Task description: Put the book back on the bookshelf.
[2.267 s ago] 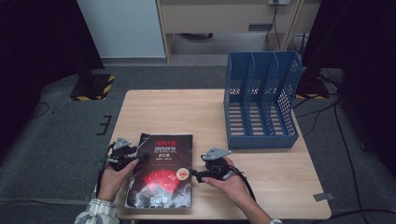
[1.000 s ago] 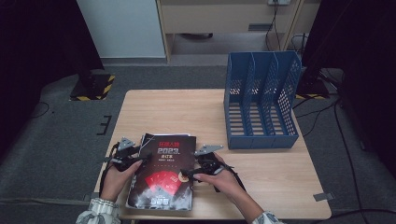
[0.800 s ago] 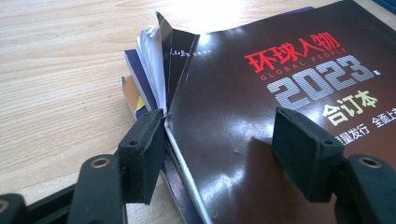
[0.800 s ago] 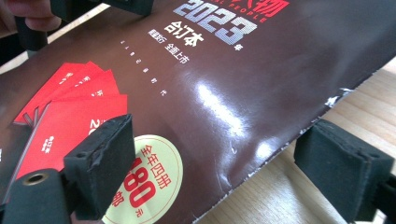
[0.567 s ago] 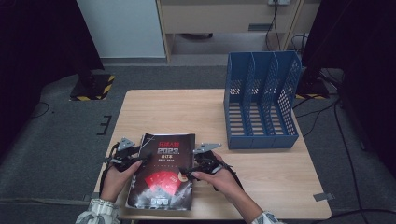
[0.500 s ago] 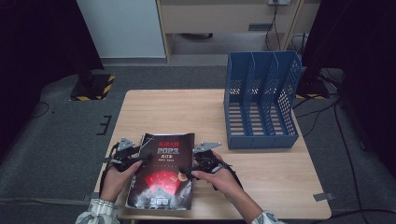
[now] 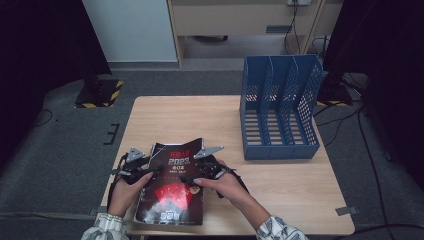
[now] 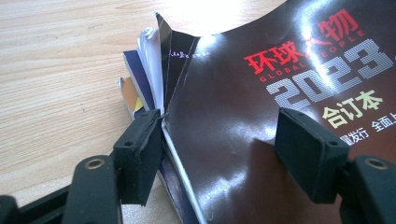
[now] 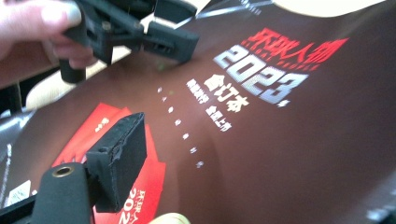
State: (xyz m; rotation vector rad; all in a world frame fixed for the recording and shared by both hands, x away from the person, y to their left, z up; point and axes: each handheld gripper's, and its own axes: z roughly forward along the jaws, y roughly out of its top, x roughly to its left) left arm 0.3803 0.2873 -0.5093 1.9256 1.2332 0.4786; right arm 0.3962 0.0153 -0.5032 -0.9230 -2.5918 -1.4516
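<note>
Left tool (image 7: 150, 170): jaws stand apart in the left gripper view; one pad touches the fanned page edges at the magazine's spine side, the other hovers over the glossy cover without pressing, so nothing is clamped.
Right tool (image 7: 187, 178): jaws have just been closing; in the right gripper view one pad (image 9: 119, 158) lies on or just above the cover, the other jaw is out of frame, so whether it grips I cannot tell.
Magazine (image 7: 172, 187): thick, dark, glossy volume with red and white print, lying at the lower left of the high view, near the desk's front edge, between both hands.
Handling: likely fairly heavy for its size yet floppy; the cover bows upward and the pages splay loose, so it should sag if lifted by one corner. The shiny cover looks slippery under a pad.
Where to hold: best across the spine or through the full thickness at an edge, one tool on each side, not by the cover sheet alone, which could crease or tear.
Desk (image 7: 200, 120): pale wood, bare in the middle of the frame.
File rack (image 7: 280, 115): blue, three upright slots, standing at the upper right, well apart from the magazine.
</note>
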